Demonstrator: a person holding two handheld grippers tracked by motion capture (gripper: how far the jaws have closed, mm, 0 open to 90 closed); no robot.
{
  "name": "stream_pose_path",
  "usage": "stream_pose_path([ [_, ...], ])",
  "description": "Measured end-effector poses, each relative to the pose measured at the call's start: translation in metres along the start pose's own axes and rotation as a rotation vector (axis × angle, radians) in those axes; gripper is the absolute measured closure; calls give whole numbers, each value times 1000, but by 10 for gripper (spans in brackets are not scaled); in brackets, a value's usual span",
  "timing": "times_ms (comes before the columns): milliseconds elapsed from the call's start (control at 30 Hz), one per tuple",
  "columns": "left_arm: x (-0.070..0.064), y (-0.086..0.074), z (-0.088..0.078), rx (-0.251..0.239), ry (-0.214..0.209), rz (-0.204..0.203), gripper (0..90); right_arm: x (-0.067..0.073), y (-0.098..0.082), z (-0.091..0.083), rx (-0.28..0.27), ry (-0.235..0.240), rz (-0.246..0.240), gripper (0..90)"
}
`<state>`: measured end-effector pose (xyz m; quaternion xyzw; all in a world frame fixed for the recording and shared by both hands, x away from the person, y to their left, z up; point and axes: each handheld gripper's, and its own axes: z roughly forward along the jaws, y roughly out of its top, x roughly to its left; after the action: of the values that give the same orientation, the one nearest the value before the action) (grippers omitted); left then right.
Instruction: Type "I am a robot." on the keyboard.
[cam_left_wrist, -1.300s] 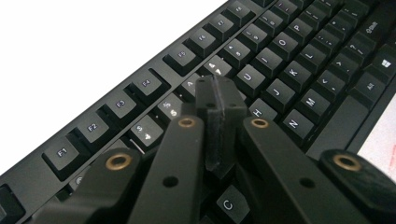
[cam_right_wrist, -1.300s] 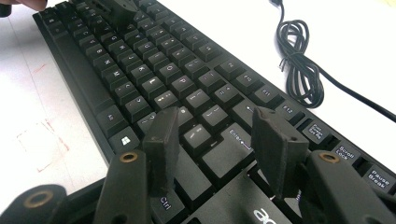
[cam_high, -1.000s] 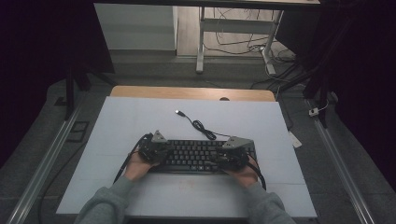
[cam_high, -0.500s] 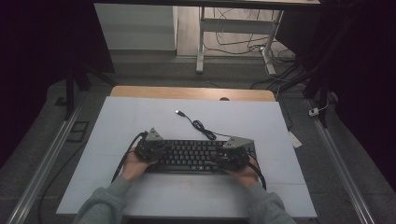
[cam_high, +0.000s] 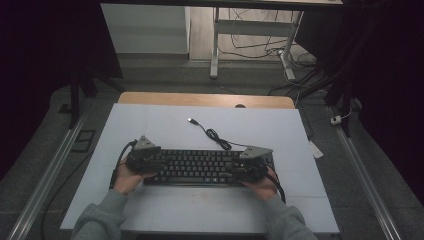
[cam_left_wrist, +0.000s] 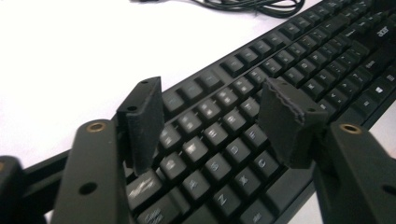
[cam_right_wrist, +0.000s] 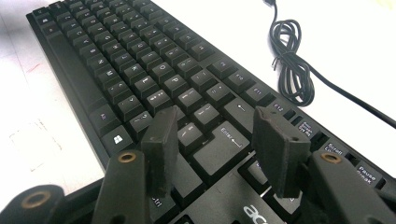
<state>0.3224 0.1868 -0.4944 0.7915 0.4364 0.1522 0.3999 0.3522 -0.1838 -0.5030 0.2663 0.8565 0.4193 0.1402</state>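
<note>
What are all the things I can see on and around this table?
black plastic computer keyboard: 1, black with white letters, near edge of the board, between the two hands
thin black keyboard cable: 1, black, loosely coiled behind the keyboard, plug end lying free farther back
pale flat board: 1, light grey-white, covers the tabletop
wooden table: 1, light brown, edge shows behind the board
white table legs: 1 frame, white, on the floor beyond
left gripper: 1, black, jaws open above the keyboard's left keys, holding nothing
right gripper: 1, black, jaws open above the Enter key area
grey sleeves: 2, grey, at the bottom edge
</note>
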Motion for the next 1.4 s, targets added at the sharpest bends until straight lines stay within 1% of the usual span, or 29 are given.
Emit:
stream_pose_path([
  [100, 3, -2, -3, 3, 1, -26, 360, 0, 0, 0, -4, 2, -2, 506],
  [200, 4, -3, -5, 0, -2, -35, 347, 1, 1, 0, -9, 3, -3, 505],
  [300, 3, -2, -5, 2, -4, -32, 344, 2, 2, 0, -6, 2, -7, 505],
  [500, 3, -2, -3, 7, -7, -26, 341, 5, 4, 2, -11, 16, -12, 505],
  [700, 2, -3, -2, 13, -7, -24, 340, 13, 9, 6, -17, 46, -31, 524],
  [767, 2, -3, -1, 18, -7, -19, 339, 15, 12, 8, -17, 60, -43, 556],
  [800, 1, -3, -1, 21, -8, -17, 339, 17, 13, 9, -20, 66, -45, 589],
  [900, 1, -3, 0, 23, -8, -13, 339, 21, 18, 14, -12, 103, -54, 744],
  [933, 1, -3, 1, 24, -8, -13, 339, 22, 19, 15, -6, 108, -57, 799],
  [1000, 0, -3, 1, 27, -8, -11, 338, 25, 21, 19, -3, 127, -62, 882],
  [1133, 0, -3, 2, 34, -10, -7, 338, 31, 26, 29, 20, 136, -78, 895],
  [1200, 0, -4, 2, 35, -10, -6, 338, 35, 28, 34, 34, 133, -96, 895],
  [1267, 0, -4, 3, 35, -9, -6, 337, 39, 28, 40, 47, 138, -107, 895],
  [1400, 0, -4, 4, 39, -9, -5, 337, 44, 28, 47, 83, 134, -126, 895],
])
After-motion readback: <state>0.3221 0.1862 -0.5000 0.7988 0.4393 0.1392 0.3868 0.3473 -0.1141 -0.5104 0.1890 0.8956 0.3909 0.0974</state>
